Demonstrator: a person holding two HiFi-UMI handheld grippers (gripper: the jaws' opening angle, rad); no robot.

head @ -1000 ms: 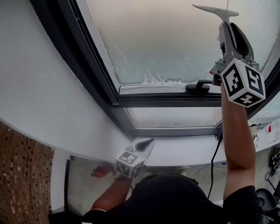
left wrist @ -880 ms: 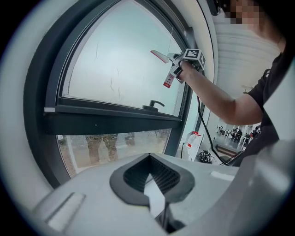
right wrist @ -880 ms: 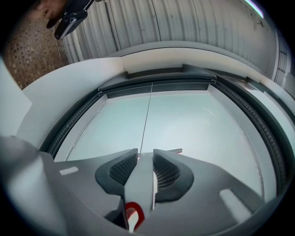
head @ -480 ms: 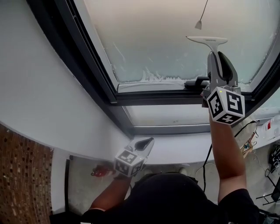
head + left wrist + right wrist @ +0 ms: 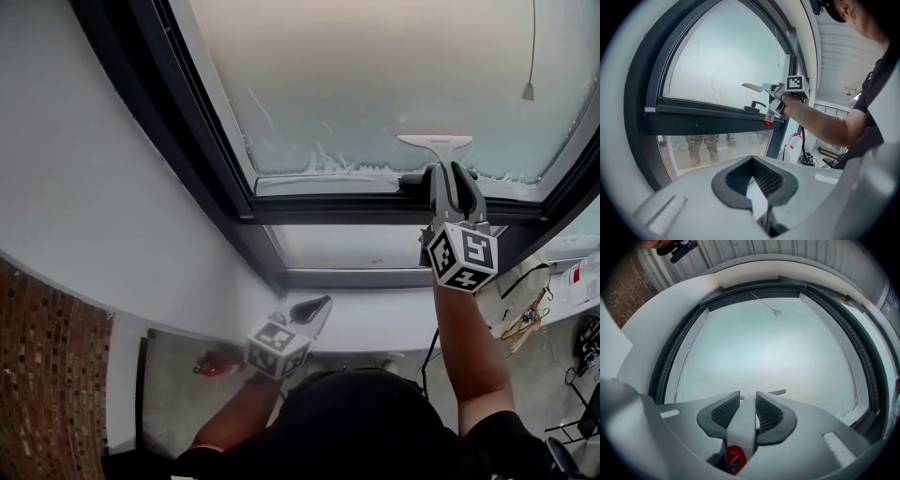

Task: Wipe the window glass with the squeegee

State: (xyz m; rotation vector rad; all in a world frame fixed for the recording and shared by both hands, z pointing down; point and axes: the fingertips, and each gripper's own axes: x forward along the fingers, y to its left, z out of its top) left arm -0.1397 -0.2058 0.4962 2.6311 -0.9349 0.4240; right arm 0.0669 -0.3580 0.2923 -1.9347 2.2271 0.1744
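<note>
The right tongs [image 5: 448, 178] clamp the squeegee [image 5: 434, 142] by its handle, with the blade at the lower edge of the window glass [image 5: 375, 66]. The left tongs [image 5: 317, 307] hang closed and empty. Foam residue [image 5: 328, 167] lines the bottom and left edges, so wiping appears incomplete.

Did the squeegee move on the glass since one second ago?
Yes. The squeegee came down the glass; its blade is now just above the window handle.

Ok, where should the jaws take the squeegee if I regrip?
Take the squeegee by its narrow handle, from the end opposite the wide blade, as the right gripper does: the shaft fits the jaws, leaving the blade free for the glass.
</note>
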